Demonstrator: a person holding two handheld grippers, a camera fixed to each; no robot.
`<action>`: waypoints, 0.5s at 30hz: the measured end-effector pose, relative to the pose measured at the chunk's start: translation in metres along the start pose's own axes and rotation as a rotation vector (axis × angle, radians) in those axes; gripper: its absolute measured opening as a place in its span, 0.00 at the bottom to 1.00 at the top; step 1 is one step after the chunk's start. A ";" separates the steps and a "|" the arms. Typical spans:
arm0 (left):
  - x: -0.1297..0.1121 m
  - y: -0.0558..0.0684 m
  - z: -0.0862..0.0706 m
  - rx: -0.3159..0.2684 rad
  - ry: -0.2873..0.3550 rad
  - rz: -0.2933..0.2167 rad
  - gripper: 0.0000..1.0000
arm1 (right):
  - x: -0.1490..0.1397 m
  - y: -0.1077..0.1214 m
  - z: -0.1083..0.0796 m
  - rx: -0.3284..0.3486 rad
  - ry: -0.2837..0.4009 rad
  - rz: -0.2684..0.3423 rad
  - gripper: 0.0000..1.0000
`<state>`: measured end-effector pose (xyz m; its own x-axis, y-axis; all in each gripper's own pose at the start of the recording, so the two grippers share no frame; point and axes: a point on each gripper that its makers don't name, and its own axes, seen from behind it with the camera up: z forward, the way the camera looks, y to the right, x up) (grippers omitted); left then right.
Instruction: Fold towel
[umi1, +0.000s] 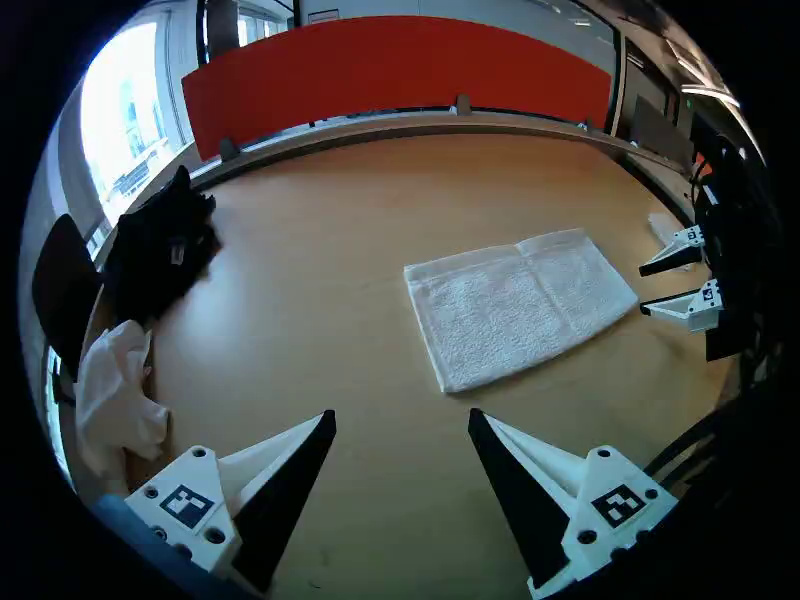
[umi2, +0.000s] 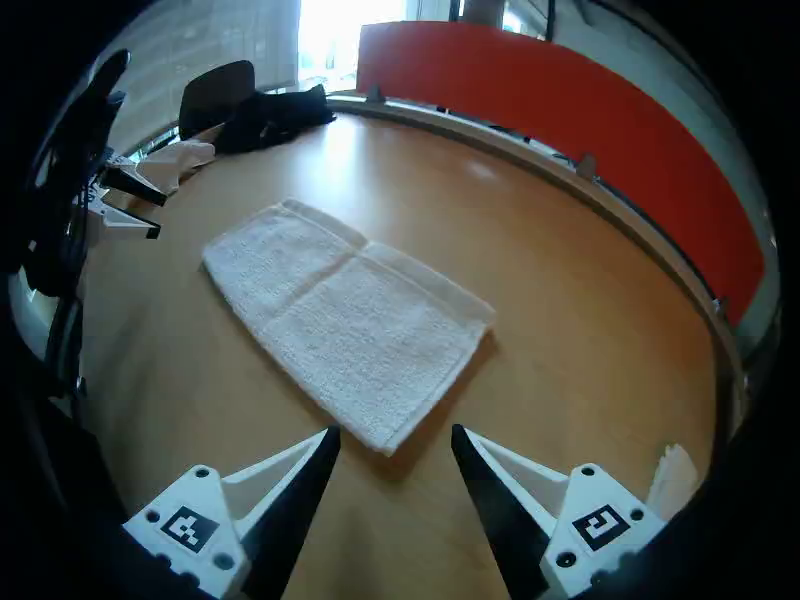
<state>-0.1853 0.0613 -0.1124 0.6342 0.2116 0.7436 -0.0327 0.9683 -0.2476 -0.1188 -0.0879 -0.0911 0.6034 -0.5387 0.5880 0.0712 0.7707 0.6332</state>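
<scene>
Nearest, right gripper (umi2: 392, 430) parted, empty, just short of towel (umi2: 345, 320) corner; long axis slanting away far-left. Left gripper (umi1: 400, 412) parted too, well back. Favours the right.

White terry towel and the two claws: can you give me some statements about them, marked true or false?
1. The white terry towel lies flat on the light wooden table. True.
2. The right claw is clamped on the towel's corner. False: its fingers stand wide apart near that corner and do not press on the cloth.
3. The left claw is open, with bare table between its fingers. True.
4. A blue panel stands along the table's far edge. False: the long panel there is red.
</scene>
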 end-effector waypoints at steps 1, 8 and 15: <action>-0.002 -0.001 -0.001 0.002 -0.002 -0.003 0.99 | -0.001 -0.001 0.001 0.007 -0.005 -0.001 0.81; -0.010 -0.006 -0.007 0.012 -0.005 -0.027 0.99 | -0.007 -0.005 0.006 0.043 -0.029 -0.006 0.62; -0.013 -0.011 -0.010 0.020 -0.006 -0.035 0.99 | -0.007 -0.006 0.010 0.063 -0.039 -0.006 0.50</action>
<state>-0.1853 0.0469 -0.1259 0.6306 0.1784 0.7553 -0.0261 0.9775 -0.2091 -0.1317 -0.0924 -0.0938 0.5720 -0.5566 0.6025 0.0240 0.7456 0.6660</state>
